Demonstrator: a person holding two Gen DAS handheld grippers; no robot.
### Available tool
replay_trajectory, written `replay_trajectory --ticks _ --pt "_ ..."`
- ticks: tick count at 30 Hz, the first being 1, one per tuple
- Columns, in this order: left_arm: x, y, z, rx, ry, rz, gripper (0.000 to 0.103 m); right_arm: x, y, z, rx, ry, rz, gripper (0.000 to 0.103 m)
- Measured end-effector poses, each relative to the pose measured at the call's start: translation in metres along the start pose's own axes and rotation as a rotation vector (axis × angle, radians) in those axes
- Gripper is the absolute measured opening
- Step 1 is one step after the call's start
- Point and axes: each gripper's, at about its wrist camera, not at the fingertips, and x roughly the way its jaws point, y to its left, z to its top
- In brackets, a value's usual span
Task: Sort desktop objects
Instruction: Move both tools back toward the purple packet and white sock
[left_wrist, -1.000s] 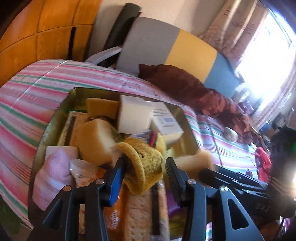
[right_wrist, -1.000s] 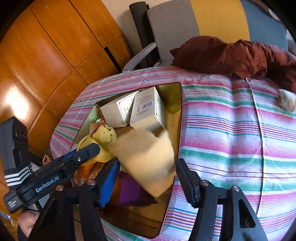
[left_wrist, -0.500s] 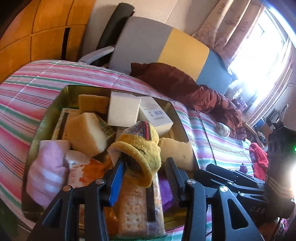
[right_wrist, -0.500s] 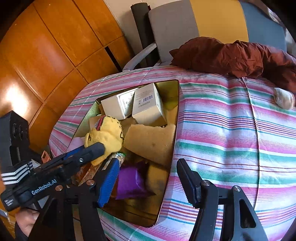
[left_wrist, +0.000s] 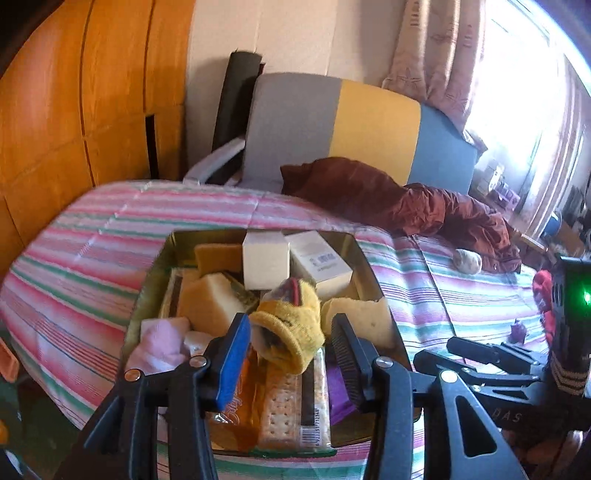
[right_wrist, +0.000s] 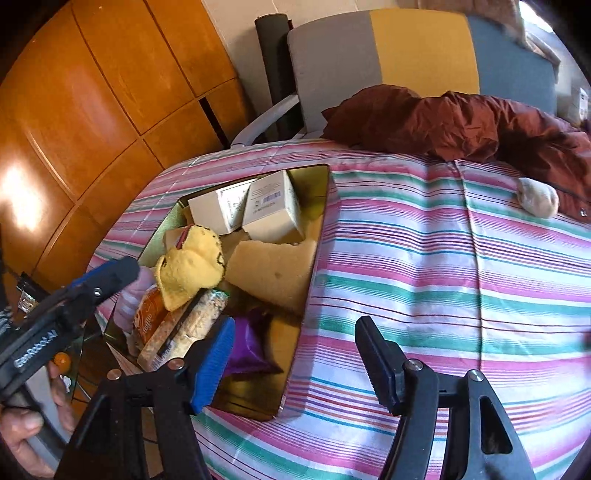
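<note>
Left claw (left_wrist: 290, 338) opening around yellow sock (left_wrist: 291, 325); tin (right_wrist: 325, 206) crammed.

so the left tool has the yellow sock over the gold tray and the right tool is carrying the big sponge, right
Not quite. The right tool carries nothing: its jaws are opening over the striped cloth, and the big sponge lies in the gold tray, as the right wrist view shows. The rest stands: the left tool has the yellow sock over the tray.

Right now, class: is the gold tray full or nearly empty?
Full. The tray is heaped with boxes, sponges, a yellow sock and snack packets, leaving little bare floor.
</note>
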Motion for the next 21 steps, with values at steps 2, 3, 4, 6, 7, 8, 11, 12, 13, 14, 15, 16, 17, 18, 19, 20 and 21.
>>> replay_trajectory --ticks 2,3,4,6,7,8,11,12,13,14,15,16,17,18,19,20,21 --pt "-0.004 -0.009 0.001 0.036 -0.016 0.017 0.046 -0.004 -0.006 -0.001 0.01 -0.006 -0.01 0.068" --pt "-0.005 -0.013 0.002 0.052 -0.02 0.02 0.046 -0.006 -0.009 0.0 0.012 -0.009 -0.015 0.068" --pt "-0.005 -0.016 0.002 0.062 -0.021 0.022 0.046 -0.008 -0.012 -0.001 0.016 -0.013 -0.023 0.068" --pt "-0.006 -0.021 0.002 0.078 -0.019 0.018 0.046 -0.014 -0.019 -0.001 0.027 -0.022 -0.035 0.068" --pt "-0.005 -0.024 0.002 0.085 -0.015 0.015 0.046 -0.017 -0.024 -0.001 0.035 -0.026 -0.042 0.068" --pt "-0.005 -0.027 0.002 0.093 -0.012 0.012 0.046 -0.018 -0.027 -0.001 0.04 -0.029 -0.047 0.068" --pt "-0.004 -0.037 0.001 0.125 -0.012 0.013 0.046 -0.026 -0.04 -0.002 0.059 -0.038 -0.064 0.068" --pt "-0.004 -0.041 0.0 0.134 -0.01 0.007 0.046 -0.027 -0.043 -0.002 0.063 -0.04 -0.069 0.069" --pt "-0.004 -0.043 0.0 0.142 -0.009 0.003 0.046 -0.029 -0.046 -0.002 0.067 -0.041 -0.075 0.069" --pt "-0.003 -0.047 -0.001 0.15 -0.007 -0.001 0.046 -0.031 -0.049 -0.002 0.071 -0.042 -0.081 0.069" --pt "-0.003 -0.05 -0.001 0.158 -0.005 -0.007 0.046 -0.033 -0.053 -0.002 0.074 -0.042 -0.088 0.069" --pt "-0.003 -0.053 -0.001 0.163 -0.003 -0.012 0.046 -0.034 -0.058 -0.003 0.077 -0.04 -0.095 0.069" --pt "-0.002 -0.056 -0.001 0.169 0.0 -0.017 0.046 -0.035 -0.06 -0.003 0.079 -0.039 -0.1 0.07" --pt "-0.001 -0.059 -0.001 0.176 0.003 -0.024 0.046 -0.036 -0.064 -0.004 0.082 -0.036 -0.108 0.07" --pt "0.0 -0.062 -0.001 0.184 0.006 -0.03 0.046 -0.038 -0.07 -0.004 0.087 -0.035 -0.116 0.07" --pt "0.0 -0.065 -0.001 0.19 0.007 -0.035 0.046 -0.04 -0.075 -0.004 0.091 -0.034 -0.122 0.07" --pt "0.0 -0.069 -0.001 0.196 0.007 -0.041 0.046 -0.041 -0.078 -0.004 0.096 -0.033 -0.127 0.07"
